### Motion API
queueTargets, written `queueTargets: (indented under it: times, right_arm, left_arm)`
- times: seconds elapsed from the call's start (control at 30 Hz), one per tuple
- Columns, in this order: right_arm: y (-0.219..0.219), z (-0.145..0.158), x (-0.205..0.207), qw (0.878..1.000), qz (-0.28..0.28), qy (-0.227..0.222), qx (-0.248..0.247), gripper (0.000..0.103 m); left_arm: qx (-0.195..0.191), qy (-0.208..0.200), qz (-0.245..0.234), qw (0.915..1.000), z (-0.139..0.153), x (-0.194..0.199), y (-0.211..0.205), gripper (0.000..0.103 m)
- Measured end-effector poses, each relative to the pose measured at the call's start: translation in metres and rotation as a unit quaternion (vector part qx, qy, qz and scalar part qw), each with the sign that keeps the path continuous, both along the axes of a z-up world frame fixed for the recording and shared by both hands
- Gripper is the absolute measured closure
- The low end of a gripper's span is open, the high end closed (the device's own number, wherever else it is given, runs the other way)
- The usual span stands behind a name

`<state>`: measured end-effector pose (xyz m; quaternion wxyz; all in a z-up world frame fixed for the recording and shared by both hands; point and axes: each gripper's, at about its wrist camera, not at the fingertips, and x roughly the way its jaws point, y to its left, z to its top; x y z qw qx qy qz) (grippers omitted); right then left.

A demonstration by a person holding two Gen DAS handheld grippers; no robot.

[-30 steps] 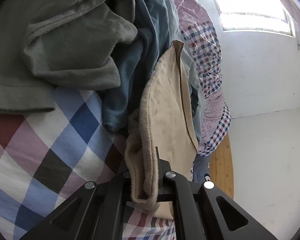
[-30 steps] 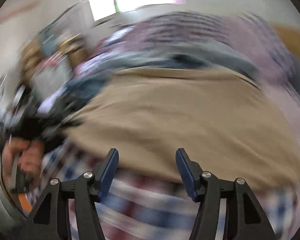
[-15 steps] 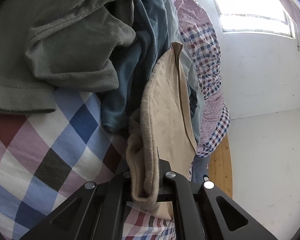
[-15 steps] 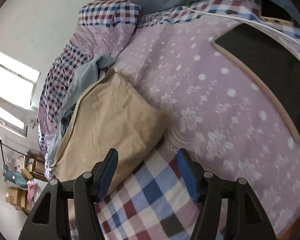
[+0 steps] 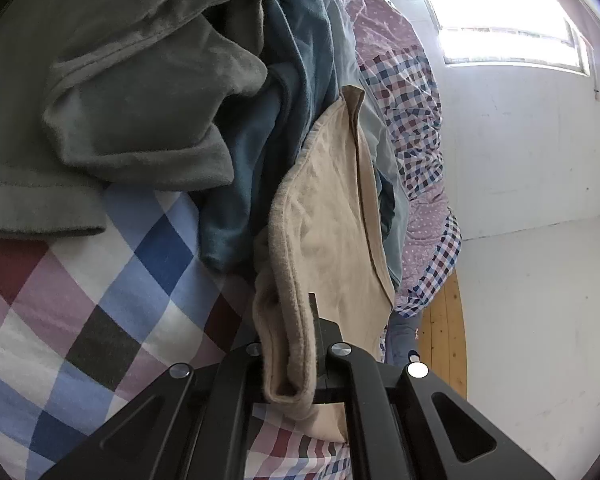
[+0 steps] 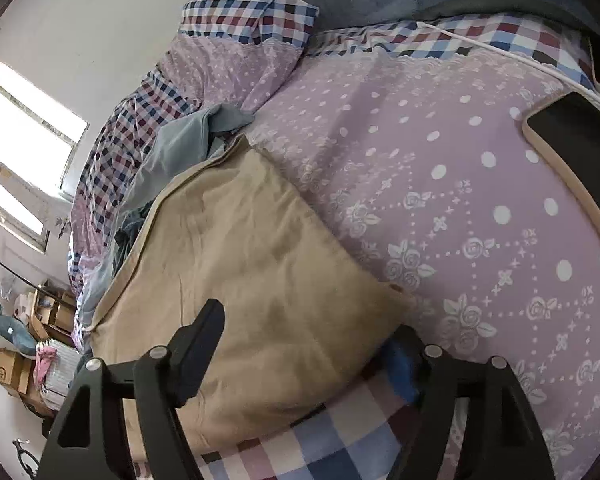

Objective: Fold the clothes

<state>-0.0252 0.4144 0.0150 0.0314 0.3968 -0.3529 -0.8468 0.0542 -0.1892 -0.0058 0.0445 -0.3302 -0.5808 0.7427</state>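
I have the left gripper (image 5: 290, 354) pinched tight on a folded edge of the beige garment (image 5: 332, 216), whose thick hem bunches into a doubled roll between the pads. From there the cloth runs away as a flat, soft, slightly fuzzy panel with a stitched border along one side. It lies on the bed, over the checked sheet (image 5: 112, 280), right beside a teal garment (image 5: 296, 80) and a grey-green garment (image 5: 140, 100) heaped together.

Through the right wrist camera the beige garment (image 6: 236, 280) is a broad, smooth rectangle with faint creases, spread on the bed between the lilac floral cover (image 6: 440, 200) and a pale blue cloth (image 6: 180, 148). My right gripper (image 6: 304, 352) is spreading its jaws, with the near corner of the garment between them; the pads do not press on it.
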Motion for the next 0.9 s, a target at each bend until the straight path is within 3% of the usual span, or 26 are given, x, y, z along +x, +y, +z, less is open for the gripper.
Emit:
queueTargets:
  times: [0.2, 0.5, 0.6, 0.67, 0.77, 0.9]
  right_arm:
    - [0.008, -0.002, 0.015, 0.998, -0.01, -0.005, -0.054, 0.028]
    - [-0.008, 0.0, -0.008, 1.0, 0.008, -0.008, -0.02, 0.025]
    - [-0.014, 0.002, -0.01, 1.0, 0.019, -0.003, -0.024, 0.033]
    - [-0.011, 0.002, -0.002, 0.999, 0.01, -0.006, -0.039, 0.047]
    - [-0.006, -0.005, 0.002, 0.998, -0.001, -0.012, -0.066, 0.047]
    - [-0.015, -0.003, -0.013, 1.0, 0.015, -0.012, -0.023, 0.047]
  left_arm:
    - [0.002, 0.001, 0.003, 1.0, 0.0, 0.002, 0.001, 0.101]
    - [0.002, 0.003, 0.003, 1.0, 0.001, 0.002, 0.001, 0.101]
    - [0.003, 0.004, 0.003, 1.0, 0.001, 0.001, 0.001, 0.101]
    - [0.003, 0.004, 0.003, 1.0, 0.001, 0.001, 0.002, 0.101]
    - [0.004, 0.006, 0.003, 1.0, 0.001, 0.001, 0.002, 0.101]
    - [0.002, 0.008, 0.001, 1.0, 0.002, 0.001, 0.002, 0.101]
